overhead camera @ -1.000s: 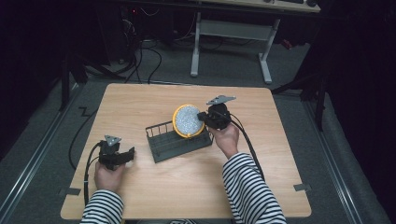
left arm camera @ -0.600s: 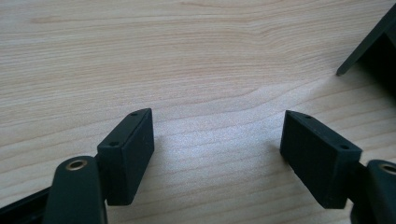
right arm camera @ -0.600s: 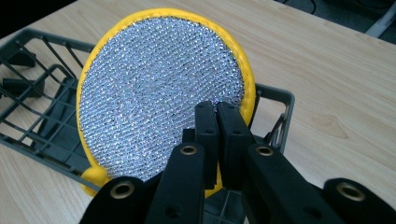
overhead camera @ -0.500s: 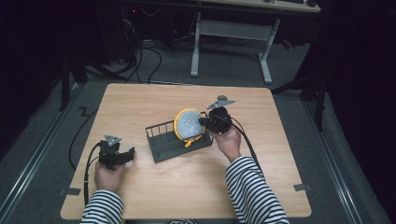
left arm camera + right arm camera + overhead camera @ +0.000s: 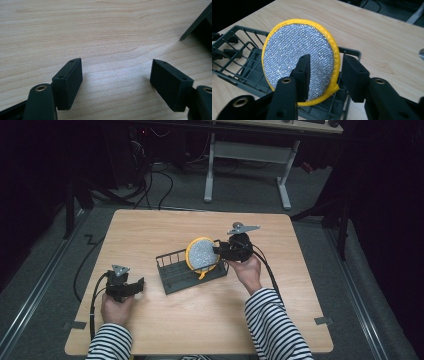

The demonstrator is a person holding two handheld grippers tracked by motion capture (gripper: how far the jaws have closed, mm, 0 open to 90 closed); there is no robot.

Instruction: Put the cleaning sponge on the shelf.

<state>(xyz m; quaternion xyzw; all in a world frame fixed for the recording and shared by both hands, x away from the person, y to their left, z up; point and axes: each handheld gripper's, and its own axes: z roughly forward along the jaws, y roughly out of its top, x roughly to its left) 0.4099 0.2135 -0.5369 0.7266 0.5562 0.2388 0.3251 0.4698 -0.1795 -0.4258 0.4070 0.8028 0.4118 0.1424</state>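
A round scouring pad point(image 5: 202, 254) with a silver mesh face and a yellow rim stands on edge in the right end of a dark wire basket point(image 5: 175, 271). My right gripper point(image 5: 216, 252) is shut on the pad's right edge, and the hand holds it from the right. In the right gripper view one jaw lies across the mesh face of the pad point(image 5: 297, 57) and the other sits behind its rim, above the basket point(image 5: 237, 50). My left gripper point(image 5: 139, 284) rests low at the table's left, open, pointing toward the basket. Bare wood shows between its jaws point(image 5: 116, 67).
A corner of the basket point(image 5: 197, 25) shows at the upper right of the left gripper view. The wooden table point(image 5: 150, 230) has free room behind and in front of the basket. Cables trail from both grippers. A white desk frame point(image 5: 245, 155) stands on the floor beyond.
My right gripper has carried the pad a little left and down, into the basket's right end. The left gripper has stayed put.
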